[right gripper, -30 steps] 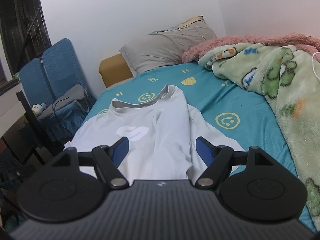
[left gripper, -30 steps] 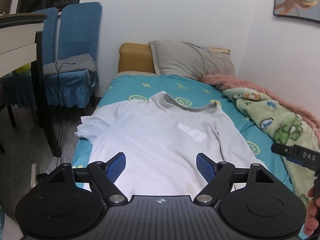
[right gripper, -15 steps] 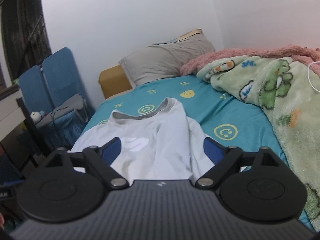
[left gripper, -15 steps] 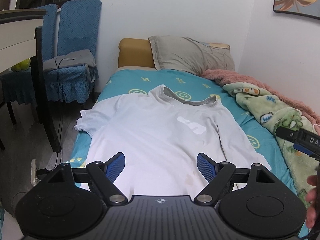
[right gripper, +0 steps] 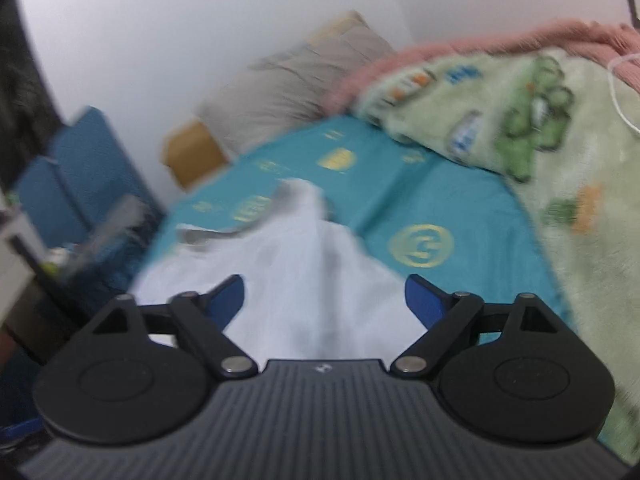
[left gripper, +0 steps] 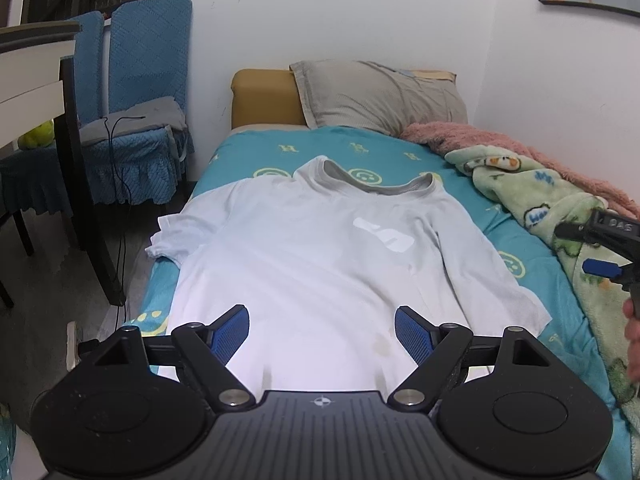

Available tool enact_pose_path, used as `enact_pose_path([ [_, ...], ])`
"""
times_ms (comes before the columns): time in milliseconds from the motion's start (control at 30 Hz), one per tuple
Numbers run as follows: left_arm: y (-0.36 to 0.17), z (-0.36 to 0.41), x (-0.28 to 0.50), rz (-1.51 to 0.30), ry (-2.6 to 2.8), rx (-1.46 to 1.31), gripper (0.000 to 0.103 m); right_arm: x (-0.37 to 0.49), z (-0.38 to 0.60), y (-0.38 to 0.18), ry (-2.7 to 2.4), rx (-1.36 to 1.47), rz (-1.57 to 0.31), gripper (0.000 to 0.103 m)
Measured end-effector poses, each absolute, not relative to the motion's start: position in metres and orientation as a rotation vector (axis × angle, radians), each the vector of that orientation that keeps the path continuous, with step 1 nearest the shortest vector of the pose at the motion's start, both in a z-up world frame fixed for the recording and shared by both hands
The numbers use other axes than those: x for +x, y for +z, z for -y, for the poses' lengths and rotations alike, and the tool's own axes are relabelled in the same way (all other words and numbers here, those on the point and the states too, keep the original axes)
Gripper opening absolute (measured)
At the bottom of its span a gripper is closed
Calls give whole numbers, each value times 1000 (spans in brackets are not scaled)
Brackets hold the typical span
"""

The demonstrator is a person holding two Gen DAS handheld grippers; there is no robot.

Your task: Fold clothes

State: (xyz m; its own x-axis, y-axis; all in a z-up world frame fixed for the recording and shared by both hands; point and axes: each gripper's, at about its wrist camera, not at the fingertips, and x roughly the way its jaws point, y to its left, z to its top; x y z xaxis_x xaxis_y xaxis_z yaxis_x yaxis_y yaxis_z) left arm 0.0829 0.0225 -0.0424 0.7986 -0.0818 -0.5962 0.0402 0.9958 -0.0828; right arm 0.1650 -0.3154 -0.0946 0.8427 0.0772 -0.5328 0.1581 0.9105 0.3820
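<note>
Just ahead of left gripper (left gripper: 322, 330): T-shirt (left gripper: 304, 256).

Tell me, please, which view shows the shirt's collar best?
The left wrist view: it is sharp, and the grey collar of the white shirt shows whole, lying flat on the bed. In the right wrist view motion blur smears the collar, and only part of it can be made out.

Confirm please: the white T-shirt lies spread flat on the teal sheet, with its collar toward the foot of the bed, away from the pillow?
Not quite. The white T-shirt lies flat on the teal sheet, but its collar points toward the pillow, at the bed's head. The left wrist view shows this.
</note>
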Motion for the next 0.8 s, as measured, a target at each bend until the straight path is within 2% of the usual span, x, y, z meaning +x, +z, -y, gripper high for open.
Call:
enact_pose_path([
  [33, -44, -23, 85, -641, -62, -67, 82, 173, 325, -103, -71, 422, -600, 69],
  [267, -61, -30, 106, -653, -53, -70, 82, 208, 381, -162, -125, 551, -733, 69],
  [400, -71, -29, 120, -663, -64, -78, 82, 220, 376, -183, -104, 557, -825, 66],
  [533, -79, -23, 129, -671, -85, -71, 82, 223, 359, -190, -68, 463, -863, 52],
  [567, -81, -21, 130, -674, -90, -69, 82, 223, 357, -188, -57, 459, -857, 36],
  [600, -83, -19, 132, -675, -98, -71, 82, 223, 356, -184, -48, 461, -852, 13],
  [633, -83, -18, 132, -675, -106, -73, 82, 225, 355, -178, -54, 440, -844, 7],
  [800, -80, -15, 131, -654, -137, -77, 82, 233, 348, -150, -83, 333, -800, 5],
])
